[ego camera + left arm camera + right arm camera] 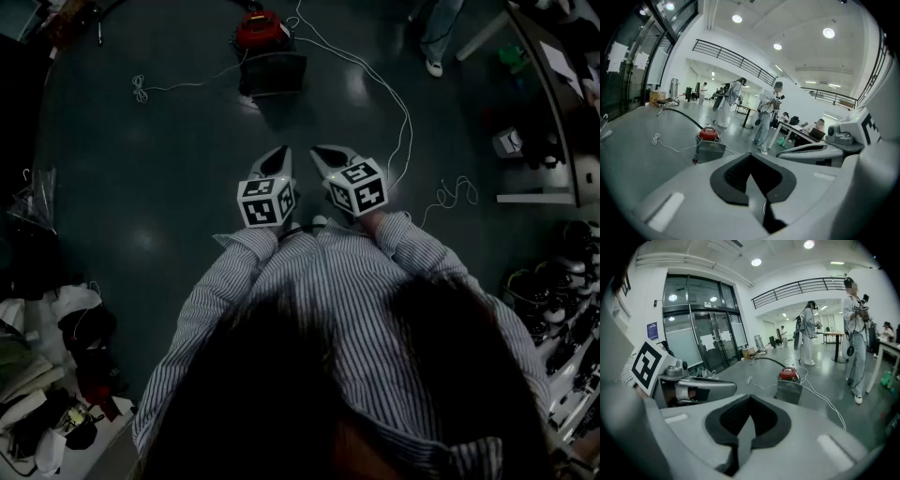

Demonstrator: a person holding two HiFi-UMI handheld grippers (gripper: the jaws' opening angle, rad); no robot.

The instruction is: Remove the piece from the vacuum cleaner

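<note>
The vacuum cleaner (267,52), a grey box body with a red top, stands on the dark floor well ahead of me. It also shows as the vacuum cleaner (708,143) and the vacuum cleaner (790,383) in the two gripper views. A black hose (771,360) runs off behind it. My left gripper (278,155) and right gripper (323,152) are held side by side close to my chest, far short of the vacuum. Both are shut with nothing between the jaws, as the left gripper (751,161) and right gripper (750,401) show in their own views.
A white cable (403,112) snakes over the floor from the vacuum toward my right. A person (436,37) stands beyond it, and others stand farther back. Tables (553,94) and shelving line the right side. Bags and clutter (56,375) lie at the left.
</note>
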